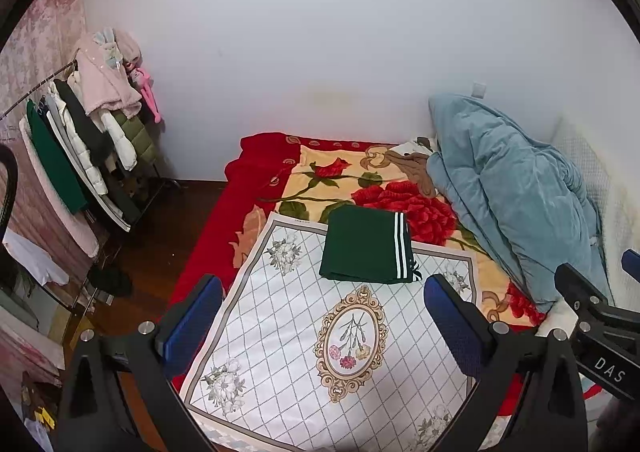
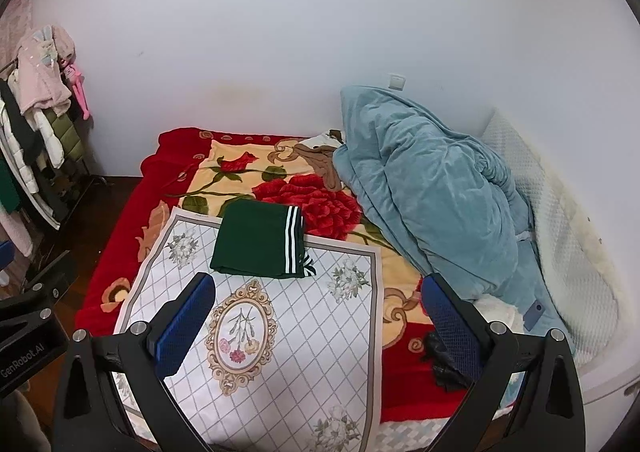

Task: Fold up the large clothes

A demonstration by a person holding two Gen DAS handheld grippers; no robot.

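Note:
A dark green garment [image 1: 366, 246] with white stripes lies folded into a neat rectangle at the far edge of a white patterned cloth [image 1: 304, 352] on the bed. The right wrist view shows the same green garment [image 2: 260, 244] on the white cloth [image 2: 304, 332]. My left gripper [image 1: 324, 326] hangs open above the cloth, well short of the garment, with nothing between its blue pads. My right gripper [image 2: 316, 326] is open too, over the cloth's near half. The right gripper's body [image 1: 600, 316] shows at the right edge of the left wrist view.
A red rose blanket [image 2: 320, 200] covers the bed. A bunched blue quilt [image 2: 432, 188] lies along the right side against a white padded headboard [image 2: 560, 220]. A clothes rack [image 1: 80, 140] with hanging coats stands left on the dark wood floor [image 1: 160, 252].

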